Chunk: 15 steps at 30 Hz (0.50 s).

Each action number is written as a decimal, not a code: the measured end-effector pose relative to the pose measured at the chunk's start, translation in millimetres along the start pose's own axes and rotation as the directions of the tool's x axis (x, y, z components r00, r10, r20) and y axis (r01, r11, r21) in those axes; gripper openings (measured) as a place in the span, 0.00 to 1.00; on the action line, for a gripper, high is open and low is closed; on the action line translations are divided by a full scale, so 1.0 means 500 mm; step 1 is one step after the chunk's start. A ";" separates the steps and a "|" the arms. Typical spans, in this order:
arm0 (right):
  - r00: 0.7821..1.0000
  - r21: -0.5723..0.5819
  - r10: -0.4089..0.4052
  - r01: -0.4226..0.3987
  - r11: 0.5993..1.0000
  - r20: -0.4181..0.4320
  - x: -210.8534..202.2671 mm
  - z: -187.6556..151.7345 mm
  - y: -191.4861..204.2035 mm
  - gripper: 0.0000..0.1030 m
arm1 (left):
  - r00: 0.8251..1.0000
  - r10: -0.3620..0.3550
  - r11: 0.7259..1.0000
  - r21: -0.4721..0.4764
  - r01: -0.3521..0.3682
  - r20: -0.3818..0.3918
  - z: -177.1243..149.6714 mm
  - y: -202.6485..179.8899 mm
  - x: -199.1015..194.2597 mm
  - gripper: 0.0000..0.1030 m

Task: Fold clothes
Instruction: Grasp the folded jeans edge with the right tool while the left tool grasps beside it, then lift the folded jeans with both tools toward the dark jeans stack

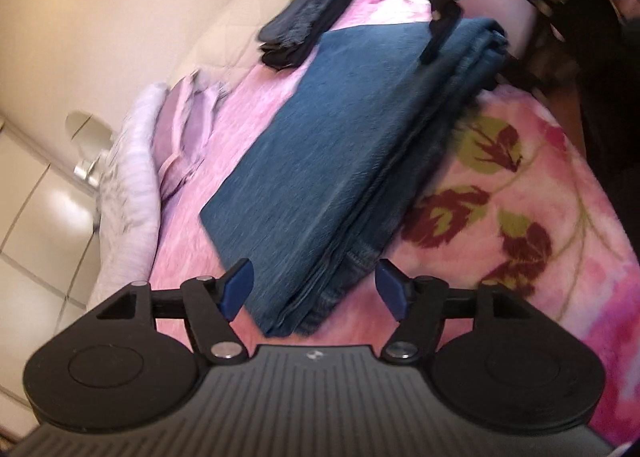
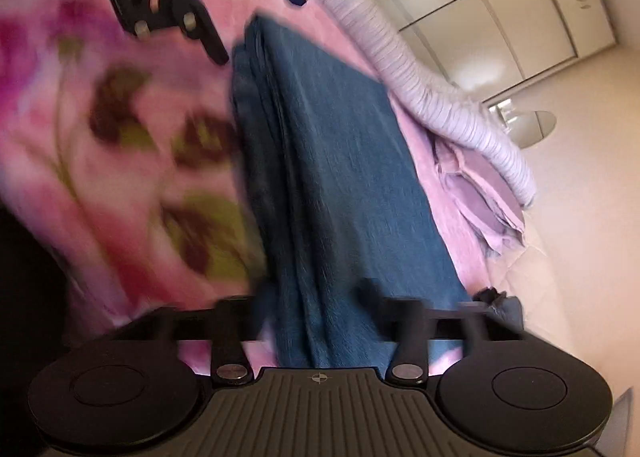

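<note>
Folded blue denim jeans (image 1: 332,145): laid flat on the pink floral fleece blanket (image 1: 520,193), lengthwise from 6 to 1 o'clock.
Left gripper (image 1: 314,289): jaws parted, nothing pinched; jeans' near corner between them.
Right gripper (image 2: 316,305): blurred; grip cannot be told.

Left gripper (image 1: 314,289): jaws apart, astride the near end of the jeans.
Folded jeans (image 1: 320,145): on pink floral blanket (image 1: 520,185).
Right gripper (image 1: 440,29): at jeans' far end.
Dark garment (image 1: 312,9): beyond.
</note>
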State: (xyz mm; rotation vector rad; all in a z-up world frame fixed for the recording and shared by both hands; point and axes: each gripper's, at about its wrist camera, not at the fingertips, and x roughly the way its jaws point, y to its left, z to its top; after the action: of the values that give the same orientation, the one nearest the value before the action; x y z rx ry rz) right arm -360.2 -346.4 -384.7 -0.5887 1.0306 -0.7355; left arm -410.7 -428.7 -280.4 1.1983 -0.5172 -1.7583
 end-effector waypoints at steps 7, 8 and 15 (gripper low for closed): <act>0.999 0.077 -0.010 0.006 0.997 0.053 -0.042 0.012 -0.097 0.20 | 0.996 0.093 0.972 0.219 -0.090 -0.002 0.036 -0.062 0.059 0.67; 0.998 0.079 -0.019 0.015 0.997 0.053 -0.049 0.012 -0.108 0.20 | 0.991 0.136 0.965 0.230 -0.128 -0.017 0.035 -0.059 0.070 0.67; 0.999 0.014 0.003 -0.004 1.000 0.053 -0.040 -0.037 -0.065 0.25 | 0.990 0.093 0.975 0.211 -0.070 -0.102 0.004 -0.043 0.089 0.38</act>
State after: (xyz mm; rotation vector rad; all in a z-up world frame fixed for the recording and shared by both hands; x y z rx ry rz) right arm -392.1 -352.8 -357.6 -0.5915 0.9766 -0.7197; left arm -427.1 -456.6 -317.8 1.3908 -0.6861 -1.5871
